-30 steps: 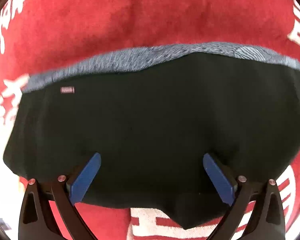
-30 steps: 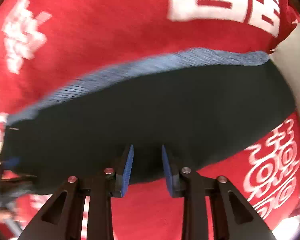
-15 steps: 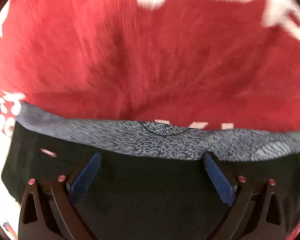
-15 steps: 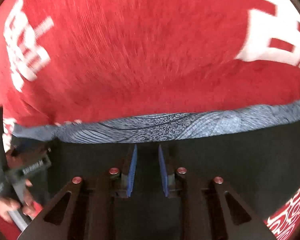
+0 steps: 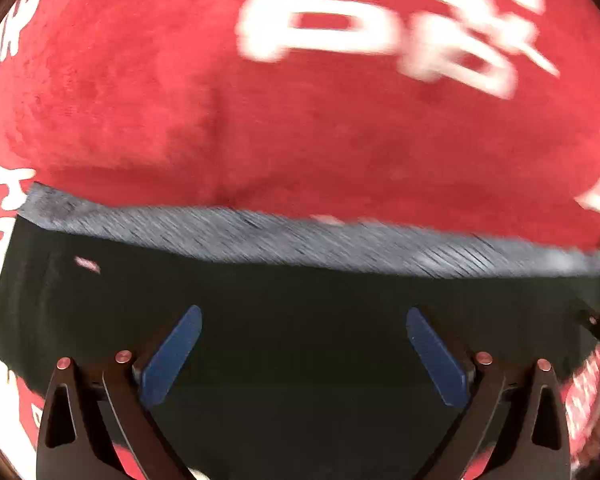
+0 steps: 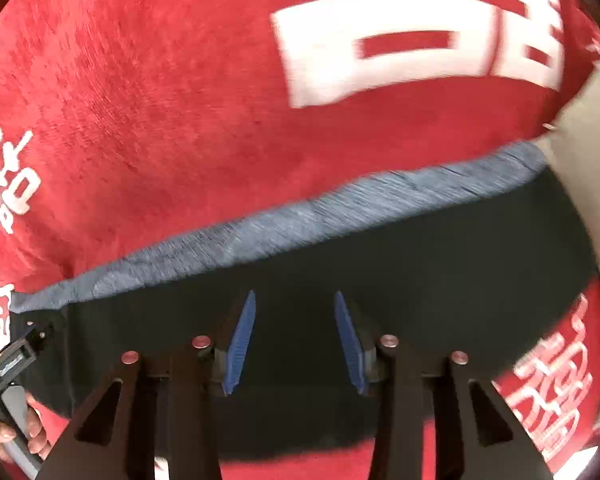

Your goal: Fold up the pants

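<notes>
Right gripper (image 6: 294, 338) has opened above pants (image 6: 380, 272).

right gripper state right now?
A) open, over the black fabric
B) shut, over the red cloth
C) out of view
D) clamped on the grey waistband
A: the right gripper shows a clear gap between its blue pads, with only the black pants behind it; the grey waistband lies beyond the fingertips, ungripped.

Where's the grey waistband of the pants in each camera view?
Left wrist: grey waistband runs across mid-frame, nearly level, above the black pants.
Right wrist: grey waistband slants up toward the right.
Shared landmark: the red blanket with white characters.
</notes>
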